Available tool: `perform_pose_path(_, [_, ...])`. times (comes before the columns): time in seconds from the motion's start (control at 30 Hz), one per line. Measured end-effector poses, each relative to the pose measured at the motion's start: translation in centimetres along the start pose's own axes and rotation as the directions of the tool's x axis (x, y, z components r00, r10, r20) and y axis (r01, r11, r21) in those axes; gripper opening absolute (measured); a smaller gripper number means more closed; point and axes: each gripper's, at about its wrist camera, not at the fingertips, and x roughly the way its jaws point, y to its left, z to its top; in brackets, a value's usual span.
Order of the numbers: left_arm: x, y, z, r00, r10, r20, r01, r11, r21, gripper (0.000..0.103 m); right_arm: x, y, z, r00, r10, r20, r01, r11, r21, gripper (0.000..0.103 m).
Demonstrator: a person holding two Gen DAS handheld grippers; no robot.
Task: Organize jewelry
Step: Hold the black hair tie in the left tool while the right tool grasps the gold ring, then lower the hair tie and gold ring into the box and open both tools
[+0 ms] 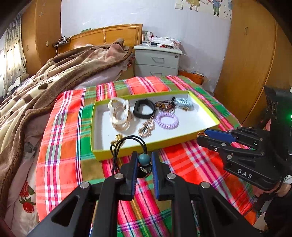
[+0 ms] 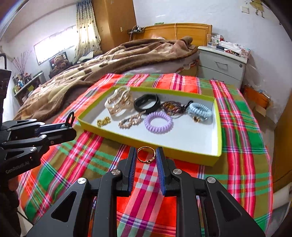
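While the left gripper (image 1: 144, 170) pinched a beaded hair tie (image 1: 144, 159), the right gripper (image 2: 146, 164) clasped a ring (image 2: 146, 155) near the tray (image 2: 218, 127) on the bed (image 2: 237, 131).

Clutter on the nightstand (image 1: 157, 52) too small to name, wall drawing (image 1: 206, 6) cut off by the top edge, shelf items (image 2: 22, 83) by the window a blur, hair tie's (image 1: 127, 145) lower loop hidden behind the left gripper (image 1: 144, 160)
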Motion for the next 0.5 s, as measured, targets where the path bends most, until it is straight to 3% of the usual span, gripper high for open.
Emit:
perform_pose_path(0.3, [1.4,-1.4,3.3,0.998,-0.059,0.004,0.058,0.997,0.046,0.015,-0.3,-3.1,2.7,0.997,-0.062,0.042,0.060,0.997,0.046,0.022])
perform_pose_path(0.5, [3.6,-2.8,5.2,0.995,-0.102,-0.017,0.103,0.992,0.074,0.015,1.2,-5.0,4.2,0.997,-0.075,0.026,0.074,0.995,0.062,0.022])
